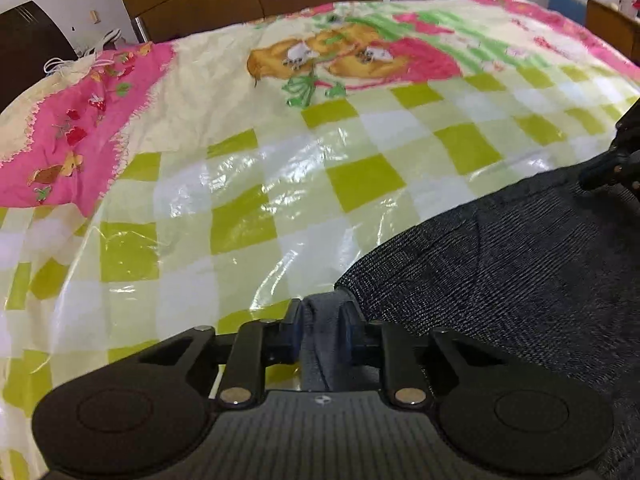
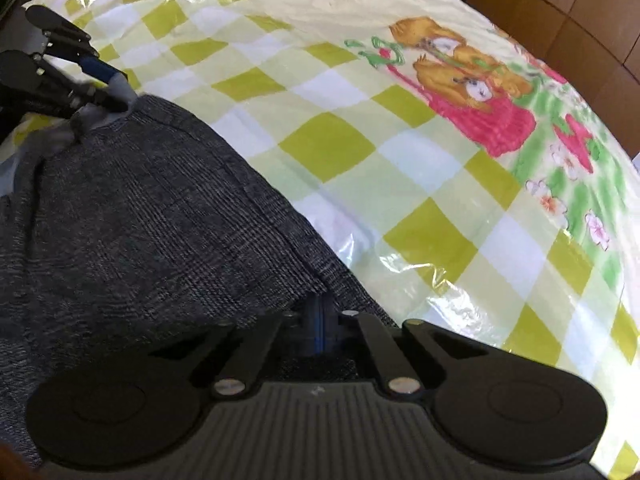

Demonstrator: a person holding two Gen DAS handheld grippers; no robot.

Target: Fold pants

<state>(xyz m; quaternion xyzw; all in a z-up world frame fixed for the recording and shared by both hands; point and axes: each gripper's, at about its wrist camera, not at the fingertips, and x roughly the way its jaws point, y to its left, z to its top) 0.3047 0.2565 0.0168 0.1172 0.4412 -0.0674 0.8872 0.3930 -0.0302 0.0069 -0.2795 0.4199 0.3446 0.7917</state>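
Left gripper (image 1: 322,330) clamped on a bunched corner of the grey pants (image 1: 500,272), spread over the checkered plastic tablecloth (image 1: 240,216). Right gripper (image 2: 318,322) pinched tight on the opposite edge. Best lifted evenly with both corners level, keeping fabric taut against sagging.

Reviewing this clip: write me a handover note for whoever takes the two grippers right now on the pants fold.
Left gripper: shut on a bunched grey corner of the pants.
Right gripper: jaws together at the pants' other corner, fabric draped over its tips; grip looks likely but is hidden.
Pants: dark grey, lying on the plastic-covered checked tablecloth, both grippers along the same far edge.
Done: edge taken up at two corners.
Left: carry that edge over to make the fold, flatten, release.
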